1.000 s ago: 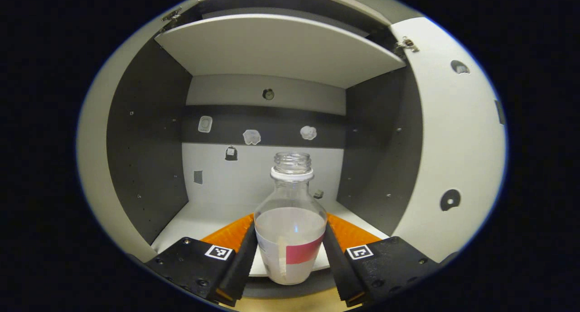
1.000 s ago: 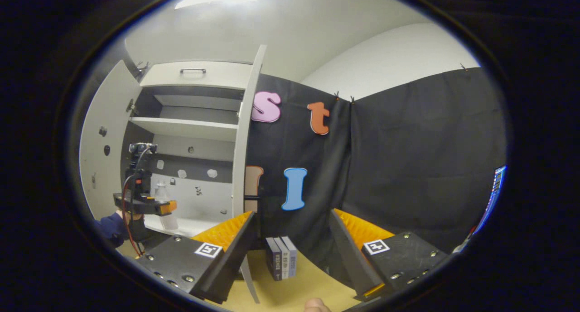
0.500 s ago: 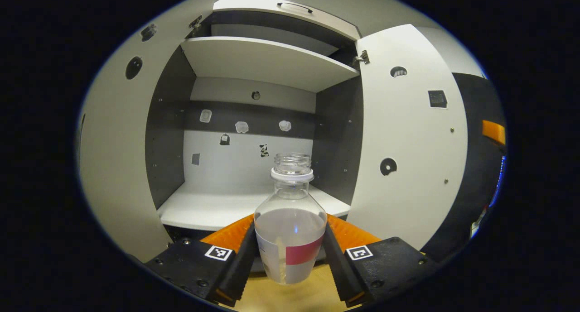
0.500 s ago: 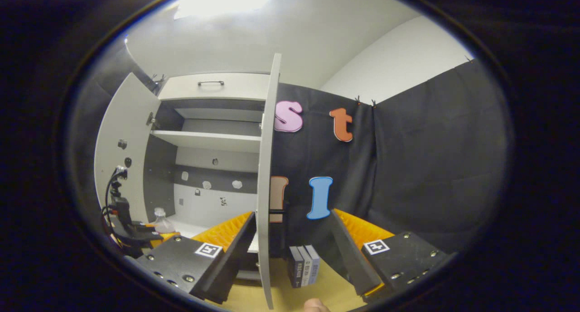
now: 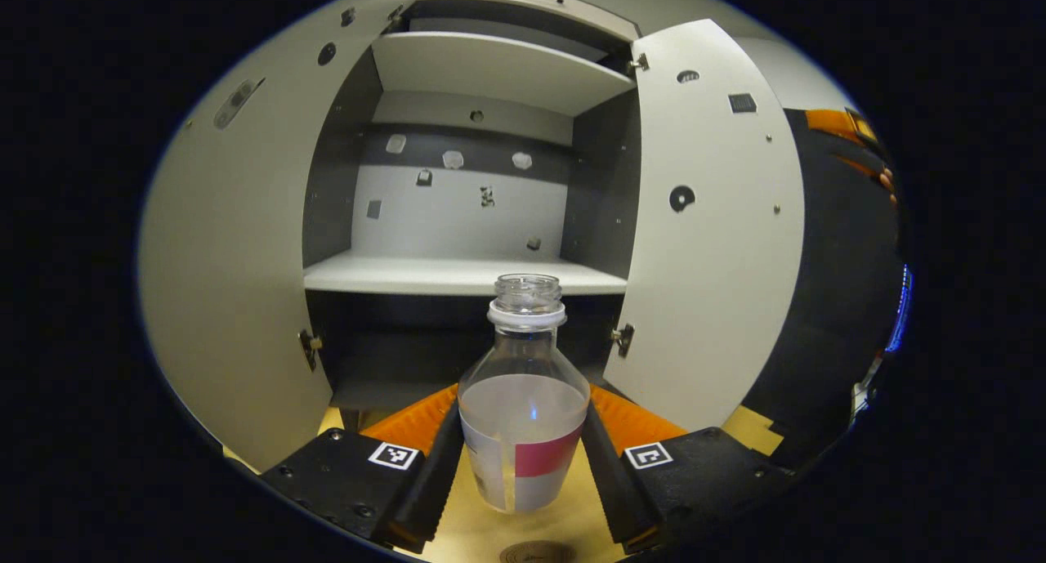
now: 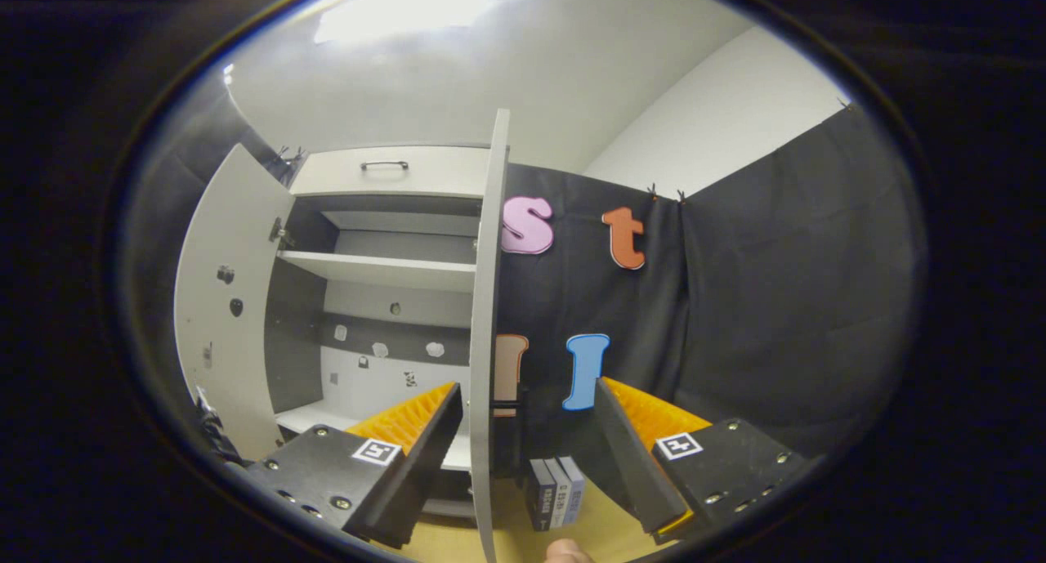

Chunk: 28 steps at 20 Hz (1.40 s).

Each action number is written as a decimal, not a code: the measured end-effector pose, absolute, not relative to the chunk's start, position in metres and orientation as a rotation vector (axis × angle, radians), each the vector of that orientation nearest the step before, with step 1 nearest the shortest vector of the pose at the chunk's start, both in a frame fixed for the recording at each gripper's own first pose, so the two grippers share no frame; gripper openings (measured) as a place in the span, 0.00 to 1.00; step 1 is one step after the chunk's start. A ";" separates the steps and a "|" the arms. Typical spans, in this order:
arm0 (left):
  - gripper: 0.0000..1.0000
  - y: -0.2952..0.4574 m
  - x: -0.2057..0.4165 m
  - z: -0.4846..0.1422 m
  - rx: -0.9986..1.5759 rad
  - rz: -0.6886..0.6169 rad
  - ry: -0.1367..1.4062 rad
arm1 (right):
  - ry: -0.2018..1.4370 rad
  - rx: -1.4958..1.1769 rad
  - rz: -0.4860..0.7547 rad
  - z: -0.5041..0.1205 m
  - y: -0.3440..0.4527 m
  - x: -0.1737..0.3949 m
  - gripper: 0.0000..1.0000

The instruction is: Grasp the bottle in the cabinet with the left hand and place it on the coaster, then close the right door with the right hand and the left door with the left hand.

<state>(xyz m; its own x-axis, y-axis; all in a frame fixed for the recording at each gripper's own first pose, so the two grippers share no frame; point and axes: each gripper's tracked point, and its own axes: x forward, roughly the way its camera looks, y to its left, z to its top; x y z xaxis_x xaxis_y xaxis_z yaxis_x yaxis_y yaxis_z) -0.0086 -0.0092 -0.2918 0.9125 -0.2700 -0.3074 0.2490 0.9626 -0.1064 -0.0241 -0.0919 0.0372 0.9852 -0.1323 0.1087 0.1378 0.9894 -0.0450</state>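
Left gripper [image 5: 523,457] pinching the bottle [image 5: 523,408] at lower centre, clear of the cabinet [image 5: 458,273]. Coaster [image 5: 535,553] at bottom edge: lower upright, centred, then release. Right gripper [image 6: 523,457] spread, beside the right door [image 6: 486,342].

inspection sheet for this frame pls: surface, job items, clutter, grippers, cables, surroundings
Surface: tan table, bare where seen.
Job's things: bottle, capless, part full, held outside the cabinet; coaster at the view's bottom edge; left door and right door open.
Clutter: small books upright on the table.
Grippers: left gripper shut on the bottle; right gripper open, right door's edge between its fingers.
Cables: nothing seen.
Surroundings: black cloth wall, white wall above.
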 end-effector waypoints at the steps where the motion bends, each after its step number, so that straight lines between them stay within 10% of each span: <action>1: 0.77 -0.007 -0.015 -0.309 -0.067 -0.266 0.359 | -0.106 -0.056 -0.141 0.037 -0.093 -0.026 0.98; 28: 0.78 -0.029 -0.077 -0.457 -0.084 -0.237 0.656 | -0.115 -0.094 -0.205 0.042 -0.103 -0.041 0.98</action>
